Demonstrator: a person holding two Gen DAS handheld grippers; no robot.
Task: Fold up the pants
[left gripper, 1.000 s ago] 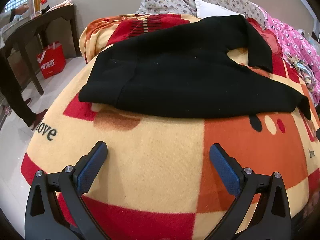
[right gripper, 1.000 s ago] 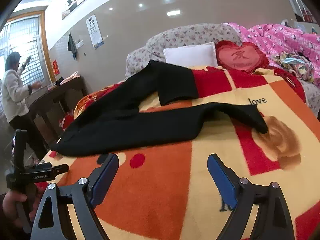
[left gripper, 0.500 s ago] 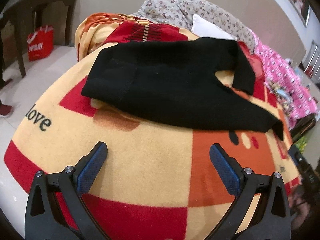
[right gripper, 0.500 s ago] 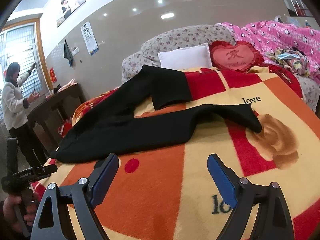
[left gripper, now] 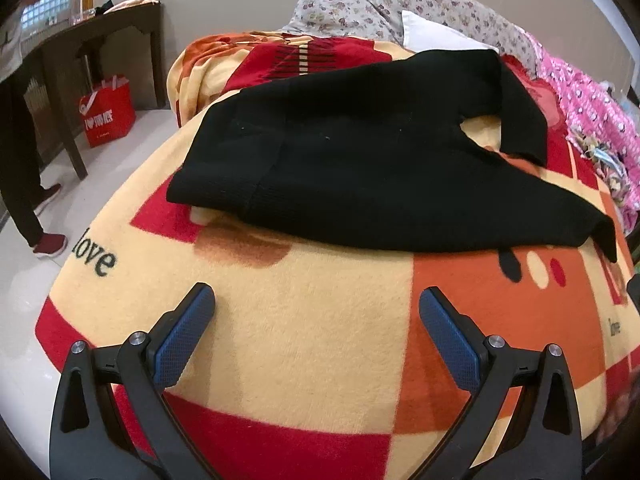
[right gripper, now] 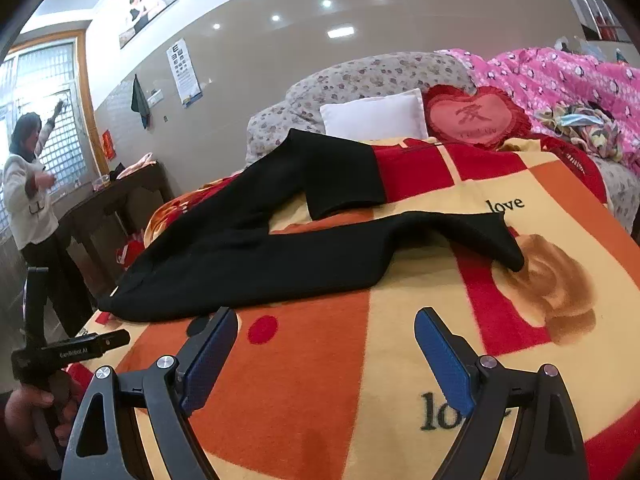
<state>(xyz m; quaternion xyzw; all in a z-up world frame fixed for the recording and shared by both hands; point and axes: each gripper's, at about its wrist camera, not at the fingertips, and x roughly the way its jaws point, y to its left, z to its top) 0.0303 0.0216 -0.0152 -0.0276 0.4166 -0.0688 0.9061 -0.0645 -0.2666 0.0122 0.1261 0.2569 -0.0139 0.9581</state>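
Black pants (left gripper: 360, 160) lie spread on a red, orange and cream blanket (left gripper: 312, 344) on a bed. The waist end is at the near left and the two legs fan apart toward the far right. They also show in the right wrist view (right gripper: 256, 256), with one leg toward the pillows and one leg ending near the blanket's brown rose. My left gripper (left gripper: 316, 332) is open and empty, hovering over bare blanket short of the waist. My right gripper (right gripper: 326, 354) is open and empty, just short of the pants' near edge.
A white pillow (right gripper: 374, 118), a red heart cushion (right gripper: 476, 118) and a pink quilt (right gripper: 560, 80) lie at the bed's head. A dark wooden table (left gripper: 92, 48) and red bag (left gripper: 106, 114) stand left of the bed. A person (right gripper: 32, 208) stands by the window.
Both grippers have shifted view slightly over the blanket and stay open. The pants have not moved. The person by the window has moved their arms.
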